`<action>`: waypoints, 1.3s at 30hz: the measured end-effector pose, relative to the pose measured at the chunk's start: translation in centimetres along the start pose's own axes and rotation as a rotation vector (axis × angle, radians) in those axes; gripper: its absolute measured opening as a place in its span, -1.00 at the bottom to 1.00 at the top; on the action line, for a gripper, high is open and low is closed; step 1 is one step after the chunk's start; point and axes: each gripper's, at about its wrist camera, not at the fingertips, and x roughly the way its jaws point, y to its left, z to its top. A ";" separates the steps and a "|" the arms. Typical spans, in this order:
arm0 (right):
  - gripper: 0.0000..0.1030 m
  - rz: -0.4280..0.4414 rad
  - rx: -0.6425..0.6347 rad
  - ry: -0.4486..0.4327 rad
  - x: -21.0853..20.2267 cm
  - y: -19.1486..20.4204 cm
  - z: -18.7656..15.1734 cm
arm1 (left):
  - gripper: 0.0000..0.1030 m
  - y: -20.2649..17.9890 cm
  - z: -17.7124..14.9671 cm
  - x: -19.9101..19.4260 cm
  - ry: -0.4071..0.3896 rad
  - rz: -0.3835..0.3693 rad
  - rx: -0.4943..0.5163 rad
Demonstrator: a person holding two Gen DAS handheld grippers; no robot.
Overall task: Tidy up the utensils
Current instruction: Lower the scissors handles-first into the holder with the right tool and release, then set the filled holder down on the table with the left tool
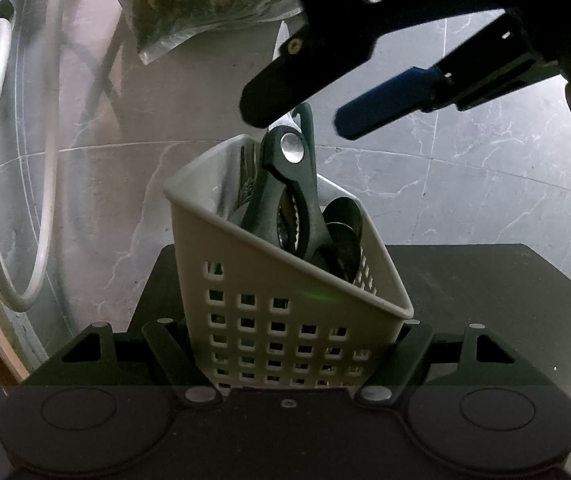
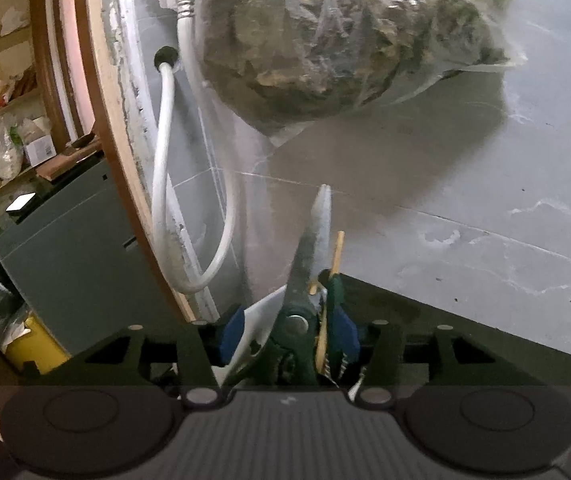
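Observation:
A white slotted basket (image 1: 285,320) stands on a dark surface, and my left gripper (image 1: 285,326) is shut on its two sides. Inside stand dark-handled scissors (image 1: 289,184), blades up, with spoons (image 1: 343,216) and a fork (image 1: 247,164). My right gripper (image 1: 301,116) hovers just above the basket with its fingers apart. In the right wrist view the scissors (image 2: 305,264) rise between its blue pads (image 2: 229,328), and neither pad presses on them. A thin wooden stick (image 2: 337,252) stands beside the blades. The right gripper (image 2: 285,330) is open.
A clear plastic bag of greenish stuff (image 2: 345,40) hangs on the grey tiled wall (image 2: 465,220) just above the basket. A white hose (image 2: 161,184) loops along a wooden frame (image 2: 117,152) at the left. The dark counter (image 1: 485,280) extends to the right.

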 end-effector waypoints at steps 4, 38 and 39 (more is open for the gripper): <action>0.43 -0.027 0.018 -0.022 -0.9 -0.4 -0.2 | 0.51 0.0 0.0 0.1 0.000 -0.003 0.001; 0.99 -0.453 0.363 -0.116 -9.4 -3.0 -7.4 | 0.98 1.8 0.1 -0.5 -0.013 -0.094 -0.009; 0.99 -0.457 0.365 -0.118 -9.9 -3.0 -7.7 | 0.98 1.7 -0.1 -0.8 -0.016 -0.088 -0.013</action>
